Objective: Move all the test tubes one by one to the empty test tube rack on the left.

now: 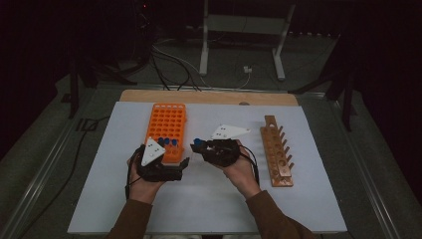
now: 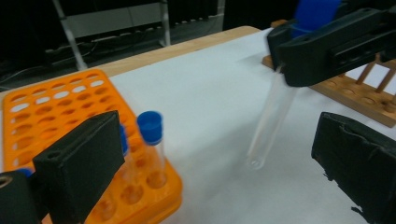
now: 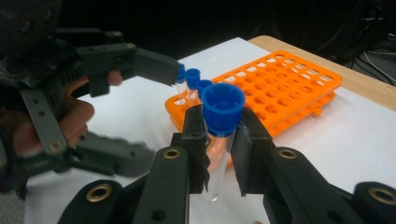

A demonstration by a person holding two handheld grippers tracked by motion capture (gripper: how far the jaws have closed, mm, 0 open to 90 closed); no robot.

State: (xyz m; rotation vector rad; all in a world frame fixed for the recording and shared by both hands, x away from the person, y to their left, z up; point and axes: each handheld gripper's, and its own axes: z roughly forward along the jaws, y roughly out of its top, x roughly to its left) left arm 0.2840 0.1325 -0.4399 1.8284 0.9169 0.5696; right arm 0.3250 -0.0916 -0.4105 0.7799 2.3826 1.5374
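My right gripper (image 3: 219,135) is shut on a clear test tube (image 3: 215,168) just under its blue cap (image 3: 223,106); the tube hangs upright above the white mat. In the high view the right gripper (image 1: 199,148) sits right of the orange rack (image 1: 166,127). My left gripper (image 1: 183,168) is open with nothing between its pads, by the rack's near right corner. In the left gripper view the held tube (image 2: 273,121) hangs ahead, beyond the jaws, with the left gripper (image 2: 219,172) wide open. Blue-capped tubes (image 2: 150,135) stand in the rack's near rows.
A wooden tube rack (image 1: 276,152) lies along the right side of the white mat (image 1: 209,204). The orange rack (image 3: 280,88) has many vacant holes at its far end. Cables and a metal stand leg (image 1: 204,45) are on the floor beyond the table.
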